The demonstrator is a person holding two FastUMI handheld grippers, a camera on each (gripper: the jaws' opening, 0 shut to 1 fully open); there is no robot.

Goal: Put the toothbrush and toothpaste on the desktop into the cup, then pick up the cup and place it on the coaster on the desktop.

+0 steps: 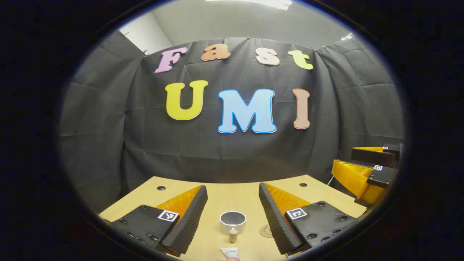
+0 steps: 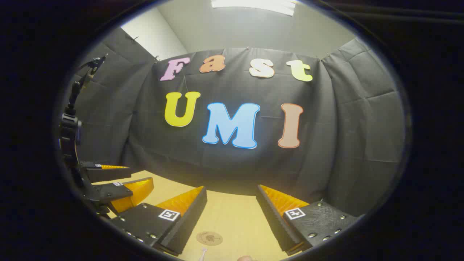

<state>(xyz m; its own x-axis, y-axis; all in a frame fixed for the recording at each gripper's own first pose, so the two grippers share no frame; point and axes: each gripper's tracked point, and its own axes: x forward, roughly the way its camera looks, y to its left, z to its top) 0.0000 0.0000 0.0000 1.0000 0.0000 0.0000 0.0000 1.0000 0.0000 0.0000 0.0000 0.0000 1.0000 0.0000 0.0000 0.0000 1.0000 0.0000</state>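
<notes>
In the left gripper view, the left gripper (image 1: 232,214) hangs above the desktop (image 1: 232,197) with its two fingers spread wide and nothing between them. Straight ahead in the gap, the cup (image 1: 232,222) stands upright on the wood with its open mouth up. Just nearer than the cup stands a small pale upright piece (image 1: 233,235), too small to name with certainty, and at the near edge of the view lies the end of the toothpaste (image 1: 229,252), flat on the desktop. To the right of the cup, partly hidden by the right-hand finger, a round coaster (image 1: 266,231) lies on the wood, apart from the cup. Far to the right, the right gripper (image 1: 373,165) shows, held above the table edge, its fingers apart. In the right gripper view, the right gripper (image 2: 232,214) is likewise spread wide and holds nothing. Below and between its fingers the coaster (image 2: 209,238) lies flat on the desktop (image 2: 232,214); nearer, at the lower edge, a thin pale tip (image 2: 203,251) pokes into view, which I cannot identify. At the left of this view the left gripper (image 2: 119,179) shows, fingers parted, over the desktop's left side.
</notes>
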